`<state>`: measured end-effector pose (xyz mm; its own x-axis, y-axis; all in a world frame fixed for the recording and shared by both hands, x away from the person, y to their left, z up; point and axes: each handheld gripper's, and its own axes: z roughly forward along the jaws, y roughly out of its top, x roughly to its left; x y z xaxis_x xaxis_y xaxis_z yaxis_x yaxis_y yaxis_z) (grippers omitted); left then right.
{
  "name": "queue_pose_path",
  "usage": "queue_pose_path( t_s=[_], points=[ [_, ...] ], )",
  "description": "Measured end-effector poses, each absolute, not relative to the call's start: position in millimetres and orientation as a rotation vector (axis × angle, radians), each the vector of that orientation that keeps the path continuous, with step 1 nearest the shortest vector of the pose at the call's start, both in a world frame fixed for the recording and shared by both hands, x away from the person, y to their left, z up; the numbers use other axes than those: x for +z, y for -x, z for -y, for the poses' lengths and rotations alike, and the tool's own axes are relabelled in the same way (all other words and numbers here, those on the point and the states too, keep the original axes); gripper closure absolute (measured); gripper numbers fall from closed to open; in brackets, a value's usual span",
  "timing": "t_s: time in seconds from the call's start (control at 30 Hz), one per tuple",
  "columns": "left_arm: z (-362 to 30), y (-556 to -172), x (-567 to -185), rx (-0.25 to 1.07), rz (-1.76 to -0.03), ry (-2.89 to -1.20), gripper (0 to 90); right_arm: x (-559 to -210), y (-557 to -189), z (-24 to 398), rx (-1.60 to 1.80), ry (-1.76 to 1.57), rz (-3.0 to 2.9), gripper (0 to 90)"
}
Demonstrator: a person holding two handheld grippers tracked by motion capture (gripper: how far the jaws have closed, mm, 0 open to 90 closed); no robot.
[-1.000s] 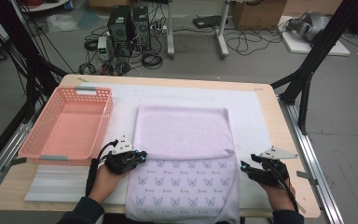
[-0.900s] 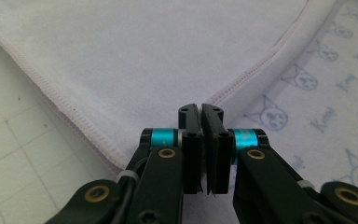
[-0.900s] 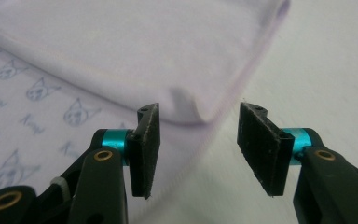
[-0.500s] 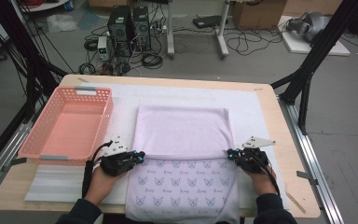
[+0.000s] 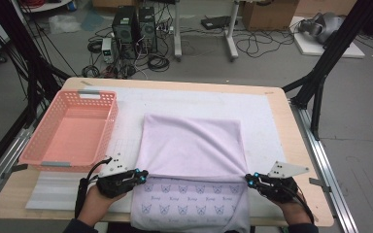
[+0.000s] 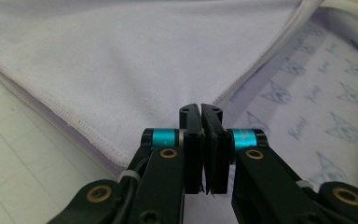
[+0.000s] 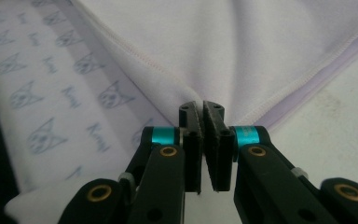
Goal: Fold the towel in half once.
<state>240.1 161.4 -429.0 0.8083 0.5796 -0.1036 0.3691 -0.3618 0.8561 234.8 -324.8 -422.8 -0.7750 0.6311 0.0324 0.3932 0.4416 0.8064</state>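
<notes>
My left gripper and right gripper each clamp a corner of the lilac towel, hiding both corners; the right jaws have just closed.

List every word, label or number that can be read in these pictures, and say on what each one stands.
Printed word repeated between the cat-face motifs on the lilac towel: too blurred to read with certainty; it may begin with "K".
Pink basket: no text visible.
Computer towers on the floor: any labels are too small to read.
</notes>
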Motion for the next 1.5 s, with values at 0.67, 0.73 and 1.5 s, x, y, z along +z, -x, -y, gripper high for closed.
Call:
queue_pose_path(
  t_s=[0.67, 0.73, 1.5],
  points=[
    [-169, -227, -421, 0.178, -0.735, -1.957, 40.0, -410, -224, 327, 1.353, -0.965, -2.361, 55.2],
    [-167, -239, -416, 0.198, -0.743, -1.917, 38.6, -409, -239, 324, 1.39, -1.007, -2.298, 54.0],
    [-155, -338, -420, 0.354, -1.011, -1.778, 36.8, -444, -334, 337, 1.023, -1.294, -2.084, 80.4]
  ],
)
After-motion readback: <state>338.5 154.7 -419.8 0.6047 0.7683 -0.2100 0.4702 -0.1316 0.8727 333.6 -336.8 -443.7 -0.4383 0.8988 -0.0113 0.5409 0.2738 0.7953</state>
